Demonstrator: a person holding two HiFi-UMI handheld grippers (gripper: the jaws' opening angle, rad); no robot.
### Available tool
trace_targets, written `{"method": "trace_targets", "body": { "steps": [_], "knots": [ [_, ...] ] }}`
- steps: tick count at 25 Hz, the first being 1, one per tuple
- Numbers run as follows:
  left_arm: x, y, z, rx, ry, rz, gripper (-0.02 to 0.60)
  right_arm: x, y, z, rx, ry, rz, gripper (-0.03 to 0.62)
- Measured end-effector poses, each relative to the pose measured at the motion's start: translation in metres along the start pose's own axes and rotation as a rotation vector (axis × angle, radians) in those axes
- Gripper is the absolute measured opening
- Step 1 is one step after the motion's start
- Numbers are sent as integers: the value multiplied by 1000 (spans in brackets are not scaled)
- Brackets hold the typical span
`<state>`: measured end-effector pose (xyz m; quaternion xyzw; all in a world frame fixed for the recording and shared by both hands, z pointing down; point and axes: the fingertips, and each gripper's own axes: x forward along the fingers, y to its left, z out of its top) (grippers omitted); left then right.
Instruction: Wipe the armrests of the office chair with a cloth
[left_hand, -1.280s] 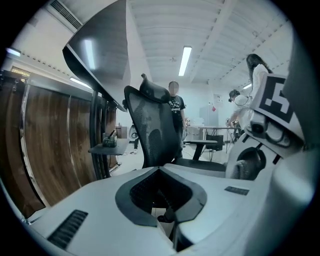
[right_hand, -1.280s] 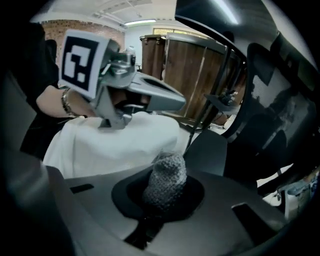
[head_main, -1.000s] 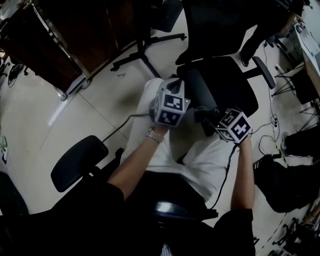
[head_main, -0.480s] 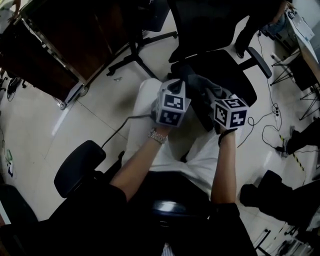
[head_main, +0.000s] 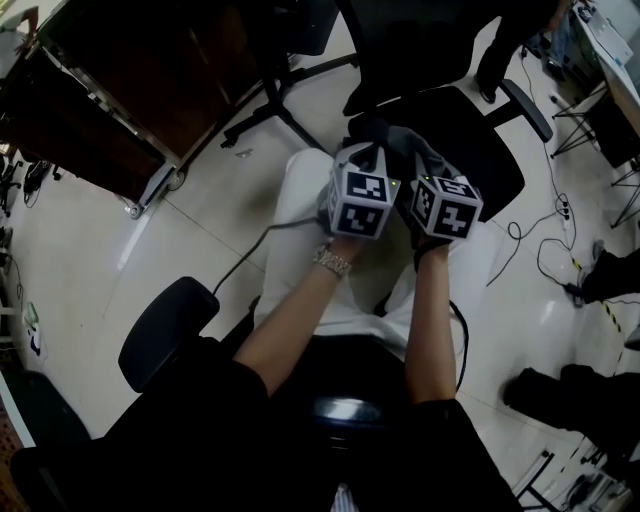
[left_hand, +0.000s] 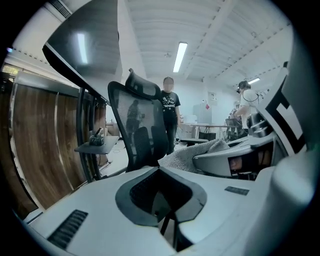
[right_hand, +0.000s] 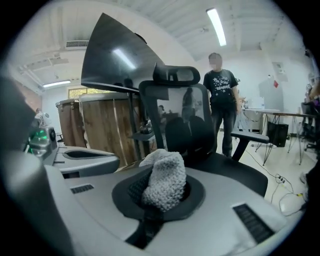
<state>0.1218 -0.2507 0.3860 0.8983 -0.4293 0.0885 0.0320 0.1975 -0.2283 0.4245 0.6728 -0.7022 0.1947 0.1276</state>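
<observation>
In the head view the black office chair (head_main: 478, 140) stands in front of the person's knees, its far armrest (head_main: 528, 108) showing at the right. My right gripper (head_main: 418, 165) is shut on a grey knitted cloth (head_main: 410, 143), which bulges from between its jaws in the right gripper view (right_hand: 162, 181). My left gripper (head_main: 362, 155) is close beside it on the left, shut with nothing in its jaws. In the left gripper view the cloth (left_hand: 195, 154) and the right gripper (left_hand: 235, 159) lie just to the right. The chair's near armrest is hidden under the grippers.
A second black chair pad (head_main: 165, 327) sits at the lower left. A dark wooden cabinet (head_main: 120, 80) fills the upper left. Cables (head_main: 545, 235) trail over the floor at the right. A person (right_hand: 222, 95) stands behind the chair's backrest (right_hand: 175, 117).
My right gripper has swung left with the cloth and now sits next to the left gripper. The left gripper has shifted slightly right and forward.
</observation>
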Motion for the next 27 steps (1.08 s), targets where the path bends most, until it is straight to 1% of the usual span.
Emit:
{"method": "trace_targets", "body": {
  "steps": [5,11,15,17,27],
  "knots": [
    [3,0,6,-5,-9,-1,-6,-1,0,-2,-9,-10,-26,21],
    [3,4,1,-33,25,5,-6,-2,4,-3,-20,-8,-46,21],
    [5,-1,-4,-126,41,-30,-6,-2,8,-7,-22,-9,-39,21],
    [6,-2,-4,-145,43,-39,-6,-2,9,-6,-22,-9,-33,21],
    [3,-3,-4,-136,35,-33,-6,-4,12,-7,-18,-16,-17,21]
  ]
}}
